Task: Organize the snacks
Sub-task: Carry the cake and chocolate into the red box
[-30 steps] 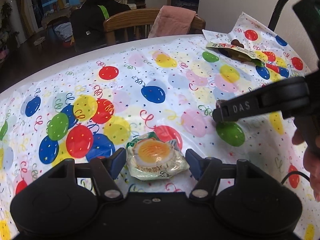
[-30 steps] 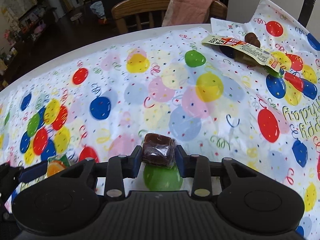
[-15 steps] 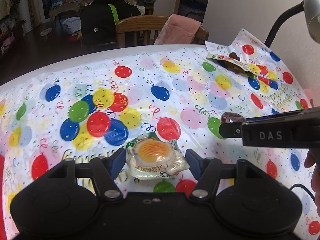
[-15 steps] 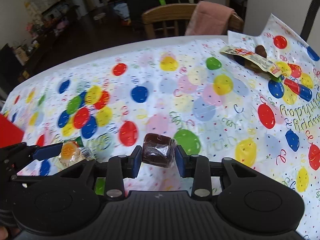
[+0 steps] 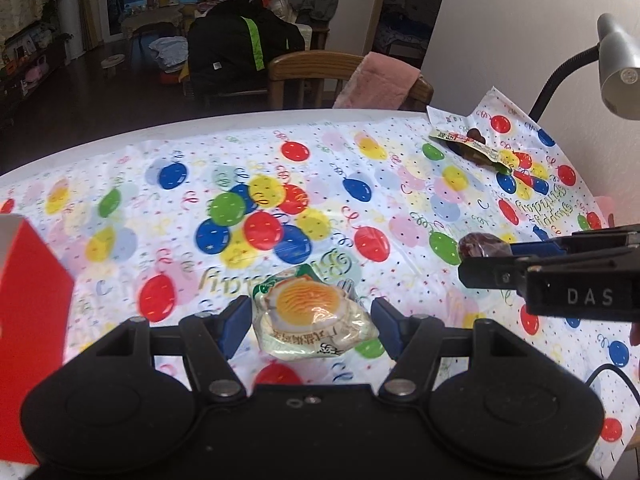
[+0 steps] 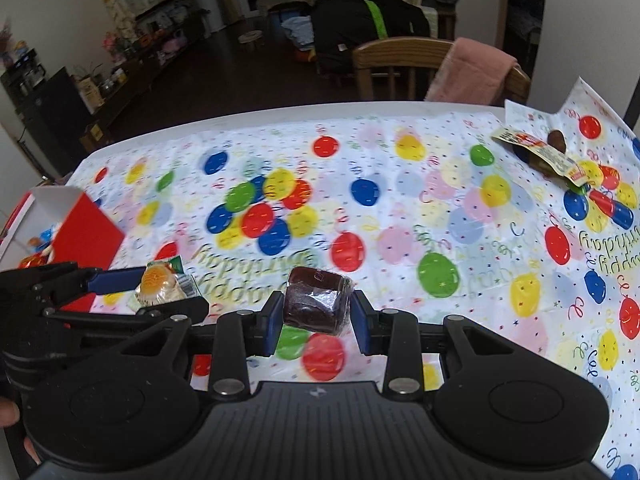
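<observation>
Left hand-held gripper (image 5: 312, 322): clamped on a clear-wrapped egg-yolk pastry (image 5: 310, 312), lifted off the worktop (image 5: 120, 148).

Right hand-held gripper (image 6: 316, 312): clamped on a wrapped dark brown cake (image 6: 316, 300), also held in the air, apparently for carrying.

Red box (image 6: 76, 228): open, at 10 o'clock in the right wrist view, some snacks already inside; likely the destination.

Snack packet (image 6: 548, 156): flat on the balloon-print cloth (image 6: 400, 208) at 2 o'clock, not yet collected.
</observation>
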Action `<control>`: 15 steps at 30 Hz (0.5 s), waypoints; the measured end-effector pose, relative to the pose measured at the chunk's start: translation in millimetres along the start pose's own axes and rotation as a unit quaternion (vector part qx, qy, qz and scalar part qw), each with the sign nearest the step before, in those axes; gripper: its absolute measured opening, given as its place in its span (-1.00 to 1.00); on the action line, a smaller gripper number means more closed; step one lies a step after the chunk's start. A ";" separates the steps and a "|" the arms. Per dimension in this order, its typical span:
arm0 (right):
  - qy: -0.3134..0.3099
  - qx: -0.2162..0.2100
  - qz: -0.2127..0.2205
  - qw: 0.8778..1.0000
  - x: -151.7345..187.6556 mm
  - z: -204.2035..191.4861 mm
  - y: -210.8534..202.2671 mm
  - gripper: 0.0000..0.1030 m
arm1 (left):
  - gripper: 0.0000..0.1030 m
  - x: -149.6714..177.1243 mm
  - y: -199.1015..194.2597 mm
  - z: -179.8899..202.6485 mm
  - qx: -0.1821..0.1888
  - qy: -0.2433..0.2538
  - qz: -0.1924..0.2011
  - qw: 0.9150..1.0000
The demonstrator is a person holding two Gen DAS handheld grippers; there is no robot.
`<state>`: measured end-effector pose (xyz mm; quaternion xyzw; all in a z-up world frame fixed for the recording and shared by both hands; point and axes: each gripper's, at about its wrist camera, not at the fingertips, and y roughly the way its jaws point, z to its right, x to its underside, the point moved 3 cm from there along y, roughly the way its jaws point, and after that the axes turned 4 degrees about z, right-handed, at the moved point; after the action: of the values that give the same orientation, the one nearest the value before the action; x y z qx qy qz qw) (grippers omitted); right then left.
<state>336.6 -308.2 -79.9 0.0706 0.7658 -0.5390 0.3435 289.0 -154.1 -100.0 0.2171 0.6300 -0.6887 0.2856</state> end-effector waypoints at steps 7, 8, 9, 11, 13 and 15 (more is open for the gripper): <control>-0.018 -0.012 0.010 1.000 3.8 -47.4 -23.4 -0.33 | 0.24 6.7 -37.8 -33.6 0.002 -0.003 0.010 1.000; -0.021 -0.015 0.012 1.000 4.0 -55.7 -26.3 -0.33 | 0.24 8.0 -42.4 -39.8 0.001 -0.004 0.010 1.000; -0.024 -0.018 0.013 0.999 4.0 -64.2 -28.8 -0.33 | 0.24 9.1 -47.2 -46.5 -0.001 -0.004 0.011 1.000; -0.032 -0.021 0.016 0.999 4.1 -82.5 -33.1 -0.33 | 0.24 11.0 -57.3 -61.3 -0.003 -0.006 0.014 1.000; -0.038 -0.026 0.019 0.999 3.5 -101.4 -36.1 -0.33 | 0.24 12.4 -67.4 -76.4 -0.005 -0.009 0.018 1.000; -0.043 -0.031 0.021 0.998 2.7 -119.9 -37.7 -0.33 | 0.24 13.6 -77.8 -92.9 -0.008 -0.012 0.022 1.000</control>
<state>262.7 -219.5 -30.3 0.0528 0.7652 -0.5101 0.3891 221.5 -60.3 -61.5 0.2201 0.6269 -0.6800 0.3100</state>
